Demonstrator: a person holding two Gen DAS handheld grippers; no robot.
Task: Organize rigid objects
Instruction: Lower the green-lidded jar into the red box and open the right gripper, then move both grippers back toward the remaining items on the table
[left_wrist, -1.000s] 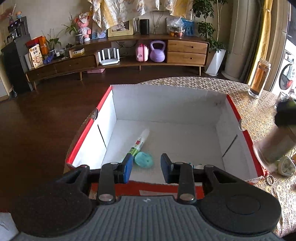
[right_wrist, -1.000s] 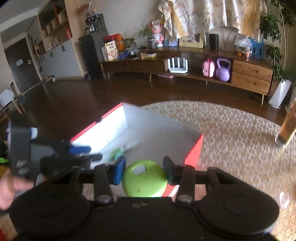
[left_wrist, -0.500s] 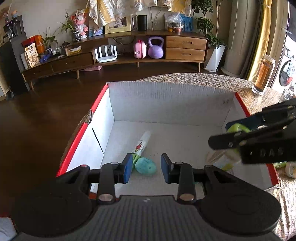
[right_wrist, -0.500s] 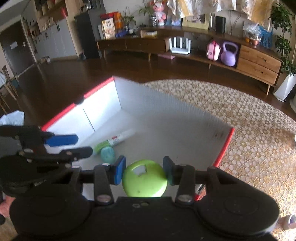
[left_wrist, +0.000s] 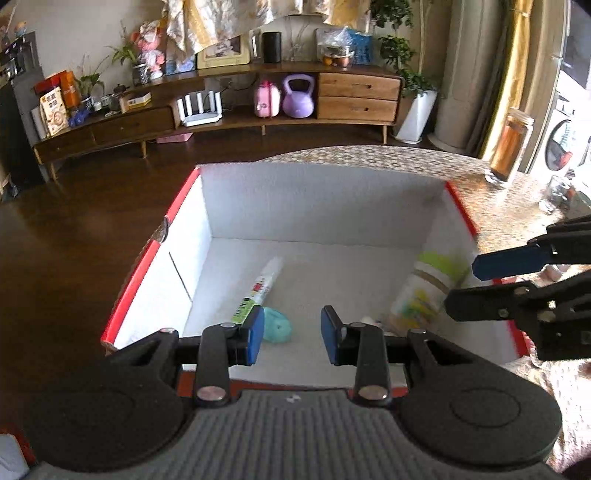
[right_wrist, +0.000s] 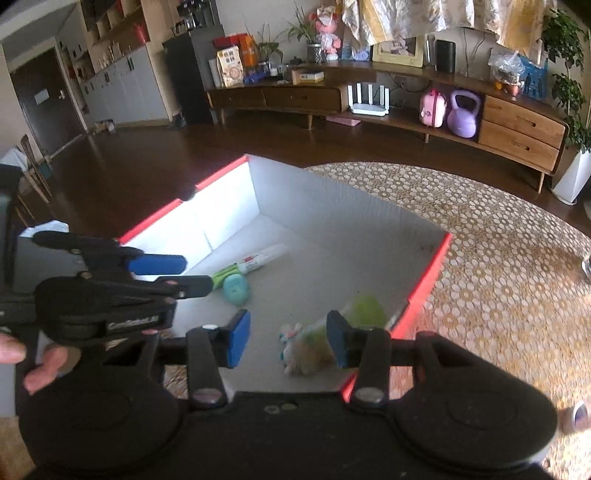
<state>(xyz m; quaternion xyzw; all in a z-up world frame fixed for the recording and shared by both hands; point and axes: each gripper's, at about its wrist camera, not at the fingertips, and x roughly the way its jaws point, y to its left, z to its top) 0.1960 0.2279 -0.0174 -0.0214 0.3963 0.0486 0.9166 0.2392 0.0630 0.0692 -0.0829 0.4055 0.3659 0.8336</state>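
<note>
A red box (left_wrist: 146, 258) with a white inside holds a white tube with a green end (left_wrist: 264, 286) and a teal oval piece (left_wrist: 277, 329). A green-lidded bottle (left_wrist: 428, 291) lies blurred against the box's right wall. My left gripper (left_wrist: 291, 334) hangs open and empty over the near wall. My right gripper (left_wrist: 465, 284) reaches in from the right. In the right wrist view its jaws (right_wrist: 288, 341) are opening, and the bottle (right_wrist: 332, 328) lies below them, free of the pads. The left gripper (right_wrist: 195, 275) shows at the left there, with the tube (right_wrist: 258, 258) and teal piece (right_wrist: 236, 290) beyond it.
The box stands on a table with a patterned cloth (right_wrist: 498, 258). A tall jar of amber liquid (left_wrist: 509, 147) and a glass (left_wrist: 554, 192) stand at the far right. A person's hand (right_wrist: 40, 369) holds the left gripper. Dark wooden floor lies past the box's left wall.
My right gripper came down over the box's right side and let go of the green-lidded bottle, which now lies inside. The left gripper has hardly moved.
</note>
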